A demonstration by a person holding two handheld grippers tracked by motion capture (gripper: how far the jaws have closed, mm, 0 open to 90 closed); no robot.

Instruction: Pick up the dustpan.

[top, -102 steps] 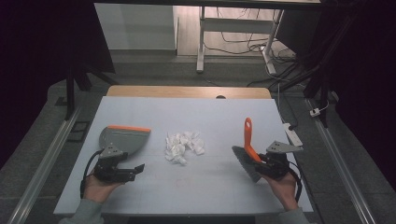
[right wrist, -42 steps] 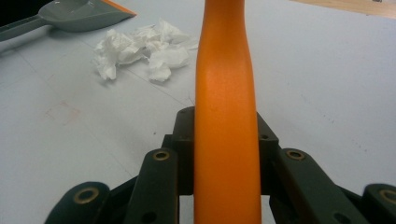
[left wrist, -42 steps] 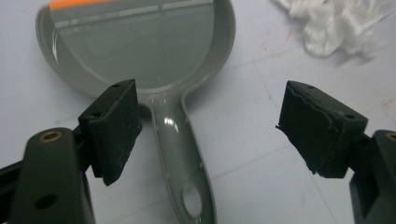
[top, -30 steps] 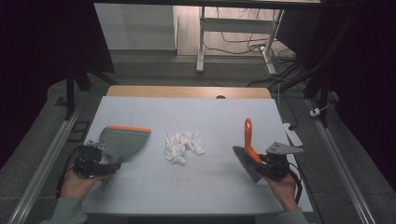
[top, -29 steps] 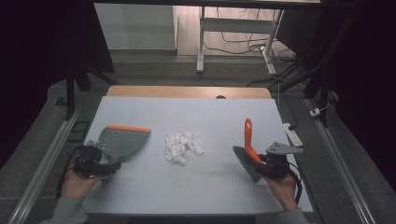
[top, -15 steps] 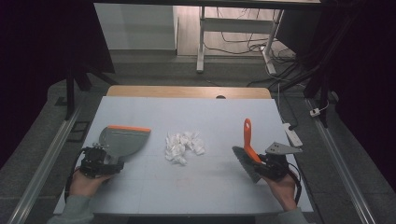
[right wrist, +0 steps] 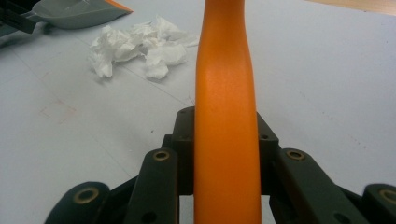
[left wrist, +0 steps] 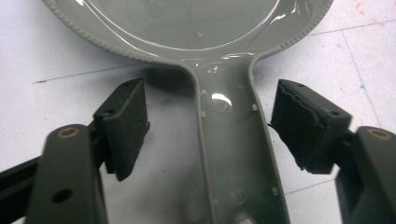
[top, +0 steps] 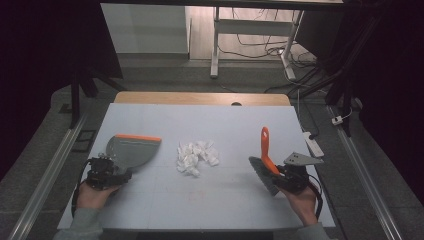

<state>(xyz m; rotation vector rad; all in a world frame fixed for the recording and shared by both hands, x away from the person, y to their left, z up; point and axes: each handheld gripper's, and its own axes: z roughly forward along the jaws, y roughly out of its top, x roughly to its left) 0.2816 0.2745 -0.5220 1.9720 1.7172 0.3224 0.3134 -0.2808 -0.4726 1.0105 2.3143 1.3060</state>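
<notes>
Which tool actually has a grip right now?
The right tool: shut on the orange brush handle. The left tool, just closing, straddles the dustpan handle without touching.

between the black jaws of the left gripper (left wrist: 210, 140) lies the glossy grey dustpan (top: 131, 150) handle; its front lip is orange. the right gripper's (right wrist: 224, 154) black jaws clamp an orange brush handle (right wrist: 225, 112). ahead, white crumpled tissue (right wrist: 140, 46) on the pale blue-grey bench (top: 225, 200).

The pale grey desk (top: 225, 200) is viewed from above, looking forward and down; the two gripper views are taken low and close — the crumpled white paper heap (top: 196, 156) (right wrist: 140, 46) is shared.
</notes>
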